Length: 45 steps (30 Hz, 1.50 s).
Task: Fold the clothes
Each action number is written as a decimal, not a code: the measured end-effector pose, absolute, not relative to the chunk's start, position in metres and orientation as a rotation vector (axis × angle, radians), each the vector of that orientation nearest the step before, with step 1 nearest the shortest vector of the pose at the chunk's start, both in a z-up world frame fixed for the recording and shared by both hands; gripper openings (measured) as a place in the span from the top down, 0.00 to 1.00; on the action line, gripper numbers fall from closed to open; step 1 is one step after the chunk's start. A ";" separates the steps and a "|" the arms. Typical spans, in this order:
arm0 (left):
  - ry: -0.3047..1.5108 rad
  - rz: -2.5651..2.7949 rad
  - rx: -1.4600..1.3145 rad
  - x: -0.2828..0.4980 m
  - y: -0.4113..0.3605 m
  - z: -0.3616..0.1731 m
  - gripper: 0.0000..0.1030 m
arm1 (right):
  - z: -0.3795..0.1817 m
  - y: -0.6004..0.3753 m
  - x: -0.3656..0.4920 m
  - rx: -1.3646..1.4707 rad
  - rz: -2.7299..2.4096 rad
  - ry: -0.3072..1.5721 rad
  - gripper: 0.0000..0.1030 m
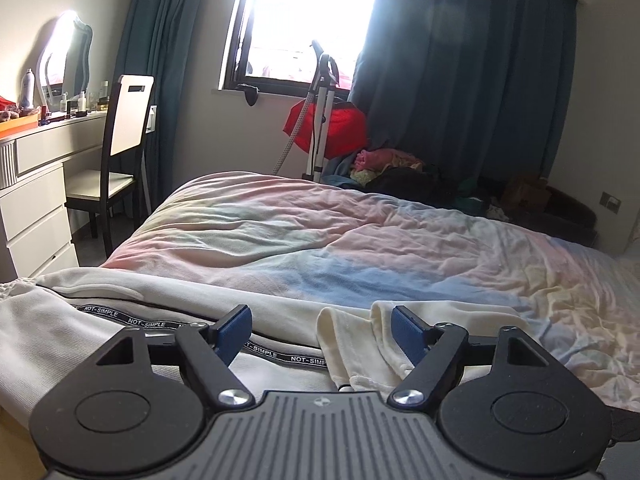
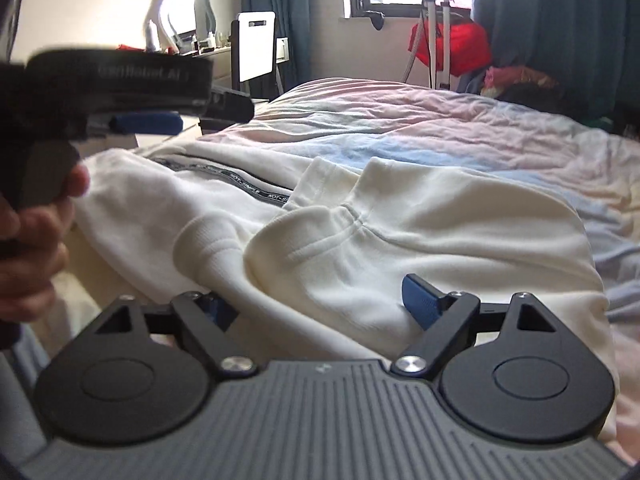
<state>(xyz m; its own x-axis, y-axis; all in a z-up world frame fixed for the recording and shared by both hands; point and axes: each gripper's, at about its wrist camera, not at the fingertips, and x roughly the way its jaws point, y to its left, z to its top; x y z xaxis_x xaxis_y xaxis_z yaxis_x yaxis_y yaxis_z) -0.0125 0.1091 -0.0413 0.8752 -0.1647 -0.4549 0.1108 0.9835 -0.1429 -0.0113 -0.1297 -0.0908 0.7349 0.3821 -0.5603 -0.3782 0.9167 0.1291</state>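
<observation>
Plainly, both the left tool (image 1: 324, 330) and right tool (image 2: 316, 304) gape unclenched over the white garment (image 2: 400, 232) on the bed (image 1: 360, 240).

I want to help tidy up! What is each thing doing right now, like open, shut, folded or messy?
Left hand-held gripper: open, holding nothing, above the white garment.
Right hand-held gripper: open, garment fabric bunched between its fingers.
White garment: partly folded, lying on the bed.
Bedspread: spread out, wrinkled.
Curtains: pulled aside, window uncovered.
Chair: empty, at the dresser.

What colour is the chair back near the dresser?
White, in a dark frame: the chair back shows best in the left wrist view.
</observation>
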 end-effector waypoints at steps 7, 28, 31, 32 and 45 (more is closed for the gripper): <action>0.558 -0.325 -0.160 -0.014 0.091 -0.053 0.31 | -0.062 -0.186 -0.022 0.011 0.139 0.518 0.16; 0.743 -0.232 0.016 -0.017 0.069 -0.098 0.33 | -0.130 -0.236 0.043 0.219 -0.090 0.774 0.16; 0.735 -0.129 -0.074 -0.025 0.104 -0.077 0.24 | -0.128 -0.238 0.040 0.229 -0.091 0.774 0.16; 0.736 -0.100 -0.113 -0.027 0.121 -0.069 0.22 | -0.127 -0.239 0.039 0.232 -0.091 0.774 0.16; 0.957 0.204 -1.058 -0.018 0.321 -0.108 0.20 | -0.124 -0.238 0.038 0.234 -0.108 0.769 0.16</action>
<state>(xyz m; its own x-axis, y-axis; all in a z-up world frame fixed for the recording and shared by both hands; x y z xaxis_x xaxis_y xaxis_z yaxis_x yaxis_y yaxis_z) -0.0184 0.3213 -0.1080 0.5983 -0.2846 -0.7490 -0.5650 0.5131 -0.6462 0.0381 -0.2376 -0.1238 0.7146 -0.0114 -0.6994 0.1816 0.9686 0.1698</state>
